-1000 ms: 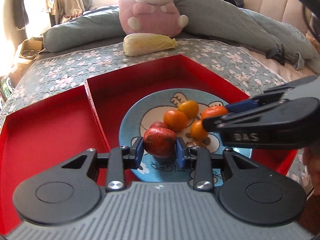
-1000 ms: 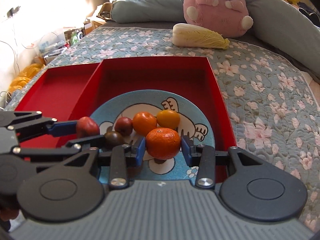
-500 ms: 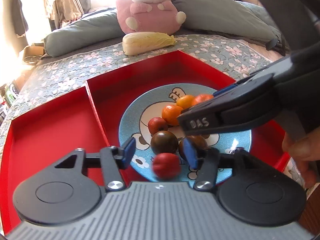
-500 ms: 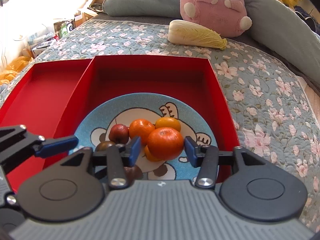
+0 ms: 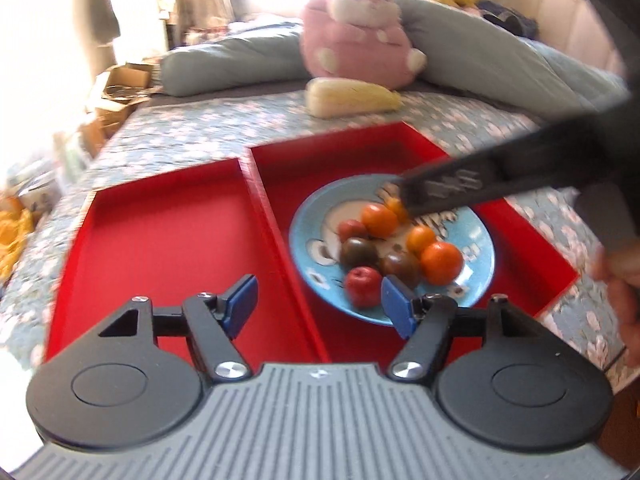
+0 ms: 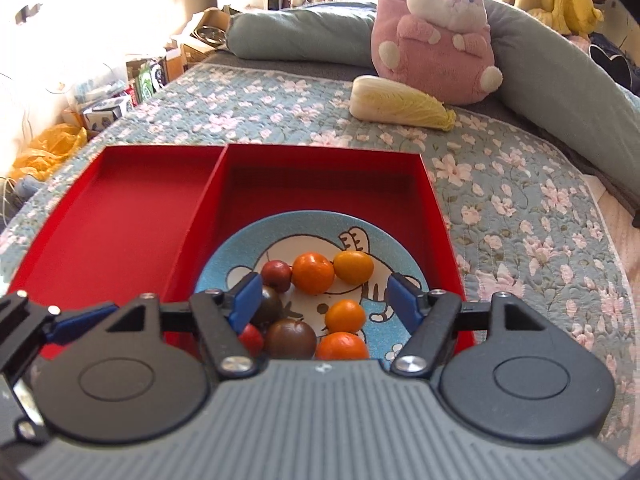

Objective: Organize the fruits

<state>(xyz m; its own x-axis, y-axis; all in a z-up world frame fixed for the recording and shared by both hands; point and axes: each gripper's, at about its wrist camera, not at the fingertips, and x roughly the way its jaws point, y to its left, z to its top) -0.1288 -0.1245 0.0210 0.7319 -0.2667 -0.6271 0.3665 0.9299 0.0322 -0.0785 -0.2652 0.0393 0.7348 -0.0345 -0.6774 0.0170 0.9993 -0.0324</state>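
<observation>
Now both tongs spread wide and holding nothing, left gripper [image 5: 318, 300] low centre over the red tray's [image 6: 120, 216] divider, right gripper [image 6: 322, 298] low centre above the blue cartoon plate [image 6: 400, 248], 7 small fruits there: 4 oranges [image 6: 313, 273], 3 dark-red plums [image 6: 291, 338].

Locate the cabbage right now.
The cabbage lies on the flowered quilt beyond the red tray, upper right in the right wrist view, against the foot of the pink plush rabbit.
</observation>
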